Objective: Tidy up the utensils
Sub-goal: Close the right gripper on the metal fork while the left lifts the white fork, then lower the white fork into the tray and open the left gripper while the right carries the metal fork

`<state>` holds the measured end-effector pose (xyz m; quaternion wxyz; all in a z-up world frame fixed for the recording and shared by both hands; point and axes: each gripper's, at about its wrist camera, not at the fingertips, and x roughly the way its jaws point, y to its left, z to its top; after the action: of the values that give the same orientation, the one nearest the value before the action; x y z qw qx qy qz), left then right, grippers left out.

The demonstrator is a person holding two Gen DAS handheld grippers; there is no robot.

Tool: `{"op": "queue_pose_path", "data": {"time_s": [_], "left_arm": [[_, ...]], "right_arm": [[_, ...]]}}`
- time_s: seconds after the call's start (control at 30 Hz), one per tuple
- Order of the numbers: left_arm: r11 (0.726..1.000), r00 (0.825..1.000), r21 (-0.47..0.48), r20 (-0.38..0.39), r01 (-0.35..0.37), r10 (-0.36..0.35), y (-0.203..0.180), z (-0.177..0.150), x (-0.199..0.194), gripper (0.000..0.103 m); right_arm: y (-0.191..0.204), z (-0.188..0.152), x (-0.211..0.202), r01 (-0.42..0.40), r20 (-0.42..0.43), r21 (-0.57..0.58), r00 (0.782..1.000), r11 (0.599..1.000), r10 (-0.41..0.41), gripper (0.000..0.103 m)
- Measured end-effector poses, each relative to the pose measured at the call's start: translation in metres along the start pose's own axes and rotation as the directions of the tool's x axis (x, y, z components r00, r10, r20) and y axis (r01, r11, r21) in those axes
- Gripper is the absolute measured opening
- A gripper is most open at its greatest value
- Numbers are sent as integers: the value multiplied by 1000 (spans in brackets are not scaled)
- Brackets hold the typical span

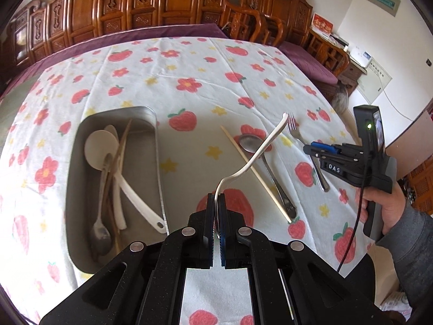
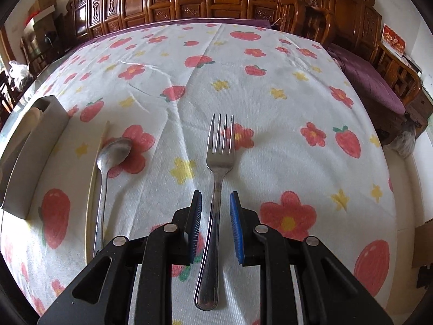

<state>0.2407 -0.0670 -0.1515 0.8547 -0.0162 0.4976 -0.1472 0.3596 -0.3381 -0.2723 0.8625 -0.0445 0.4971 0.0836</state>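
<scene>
My left gripper [image 1: 216, 197] is shut on a white plastic utensil [image 1: 257, 151] and holds it in the air, to the right of the metal tray [image 1: 159, 162]. The tray holds several utensils, among them a white ladle [image 1: 101, 146] and a metal spoon [image 1: 101, 233]. My right gripper [image 2: 215, 203] is open with its fingers on either side of the handle of a metal fork [image 2: 216, 184] that lies on the cloth; the gripper also shows in the left wrist view [image 1: 319, 150]. A metal spoon [image 2: 108, 168] and a single chopstick [image 2: 93, 184] lie left of the fork.
The table has a white cloth with strawberries and flowers [image 2: 270, 94]. The tray's wall [image 2: 35, 146] shows at the left of the right wrist view. Carved wooden chairs [image 1: 257, 24] and a purple-cushioned bench [image 2: 370, 81] stand beyond the far and right edges.
</scene>
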Motion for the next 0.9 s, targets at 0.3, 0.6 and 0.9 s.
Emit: {"op": "queue_pose_path", "data": {"time_s": [0.3, 0.6, 0.9], "left_arm": [[999, 998, -22, 62, -31, 32, 20, -3, -30, 2], [998, 992, -36, 111, -59, 62, 43, -7, -52, 2], [994, 988, -69, 123, -88, 96, 68, -8, -54, 2]], "right_arm": [[3, -10, 2, 17, -23, 10, 1000, 1000, -17, 9], [12, -26, -17, 1, 1, 57, 1000, 998, -1, 9], [36, -26, -53, -26, 74, 47, 997, 999, 23, 9]]}}
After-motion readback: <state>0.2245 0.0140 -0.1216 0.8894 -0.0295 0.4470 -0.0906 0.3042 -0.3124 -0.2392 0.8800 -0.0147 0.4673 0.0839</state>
